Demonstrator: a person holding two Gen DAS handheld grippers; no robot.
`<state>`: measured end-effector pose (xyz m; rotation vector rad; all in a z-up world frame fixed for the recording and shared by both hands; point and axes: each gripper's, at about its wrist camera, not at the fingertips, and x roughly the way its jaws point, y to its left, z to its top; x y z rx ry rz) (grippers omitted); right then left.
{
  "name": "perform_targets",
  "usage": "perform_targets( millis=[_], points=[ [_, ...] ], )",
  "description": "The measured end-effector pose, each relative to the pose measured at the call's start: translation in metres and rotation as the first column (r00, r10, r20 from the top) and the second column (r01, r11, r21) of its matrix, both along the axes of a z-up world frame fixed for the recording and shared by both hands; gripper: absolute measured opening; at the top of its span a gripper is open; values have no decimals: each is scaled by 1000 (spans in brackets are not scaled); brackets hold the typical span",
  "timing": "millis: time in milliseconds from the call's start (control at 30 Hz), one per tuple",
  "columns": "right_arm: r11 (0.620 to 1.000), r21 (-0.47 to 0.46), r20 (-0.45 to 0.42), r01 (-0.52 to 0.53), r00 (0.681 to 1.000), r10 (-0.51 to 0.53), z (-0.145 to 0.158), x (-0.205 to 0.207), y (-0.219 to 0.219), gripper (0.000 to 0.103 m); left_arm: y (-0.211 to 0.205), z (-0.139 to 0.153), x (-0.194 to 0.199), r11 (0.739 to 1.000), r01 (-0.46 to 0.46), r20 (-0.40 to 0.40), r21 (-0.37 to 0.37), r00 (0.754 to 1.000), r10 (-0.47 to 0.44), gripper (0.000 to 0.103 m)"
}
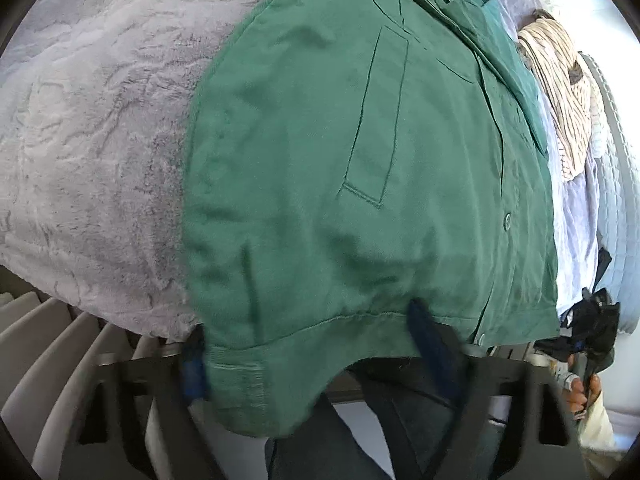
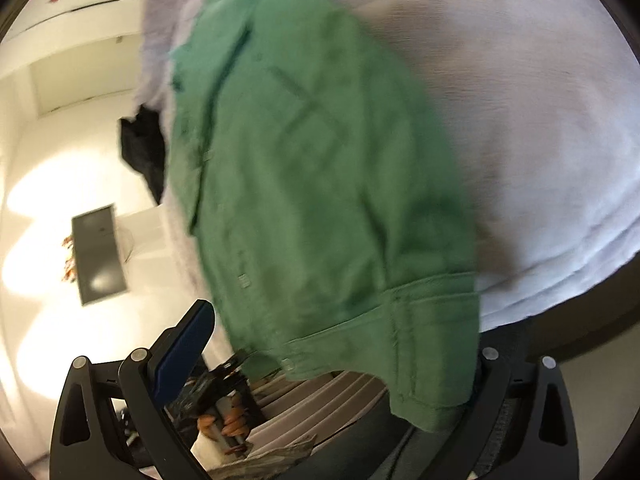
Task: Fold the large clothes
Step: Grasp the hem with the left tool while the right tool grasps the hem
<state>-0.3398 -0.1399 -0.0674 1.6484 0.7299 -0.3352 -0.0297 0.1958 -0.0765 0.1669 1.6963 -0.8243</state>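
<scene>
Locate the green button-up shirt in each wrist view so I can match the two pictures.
Left wrist view: the green button-up shirt fills the centre and right, its hem hanging over the near edge.
Right wrist view: the shirt runs down the centre, its hem corner at lower right.
Shared landmark: the pale grey plush blanket under the shirt, on the left in the left view and on the right in the right view.
</scene>
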Motion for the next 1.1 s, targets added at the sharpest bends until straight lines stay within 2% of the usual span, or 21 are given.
perform_targets(
  millis=[33, 67, 100, 133, 200, 233, 300, 400, 533, 633, 833, 1000, 1100],
  points=[
    [1000, -3, -3, -8, 1000, 8, 1, 3, 1, 100, 1, -1, 0, 1000, 4, -1, 4, 1000, -4, 51],
    [1000, -1, -19, -13, 1000, 12, 0, 6, 2, 97, 2, -1, 0, 1000, 7, -11, -1, 1000, -7, 39],
    [1000, 2, -41, -14, 999, 14, -2, 8, 2, 80, 2, -1, 0, 1000, 13, -19, -13, 1000, -13, 20],
    [1000, 3, -86, -19, 996, 19, -4, 10, 3, 50, 2, 3, -1, 1000, 19, -9, -19, 1000, -20, 19],
    [999, -9, -198, -37, 980, 34, -8, 9, 4, 9, 3, 12, -1, 998, 37, 5, -43, 999, -36, 14],
    [999, -18, -206, -30, 978, 26, -7, 6, 5, 9, 4, 18, -1, 998, 40, 12, -58, 999, -39, 14],
    [999, -38, -160, -20, 987, 14, 0, 4, 7, 9, 8, 34, 3, 993, 28, 10, -112, 1000, -27, 12],
    [999, -37, -38, 14, 999, -16, 15, 1, 6, 8, 11, 56, 15, 984, -5, 0, -180, 1000, 5, 12],
    [998, -37, 115, 52, 992, -48, 42, 15, -6, 8, -5, 86, 34, 968, -21, 22, -251, 999, 28, 12],
    [997, -60, 174, 47, 984, -36, 59, 38, -21, 8, -25, 105, 52, 956, -39, 44, -292, 998, 55, 12],
    [993, -107, 269, 45, 963, -15, 94, 84, -77, 8, -78, 151, 109, 915, -110, 96, -389, 983, 158, 12],
    [987, -152, 325, 47, 946, 5, 121, 124, -142, 8, -130, 175, 151, 902, -141, 177, -408, 957, 230, 12],
    [983, -174, 339, 55, 941, 7, 130, 147, -184, 8, -158, 177, 177, 899, -156, 217, -410, 940, 262, 12]
  ],
)
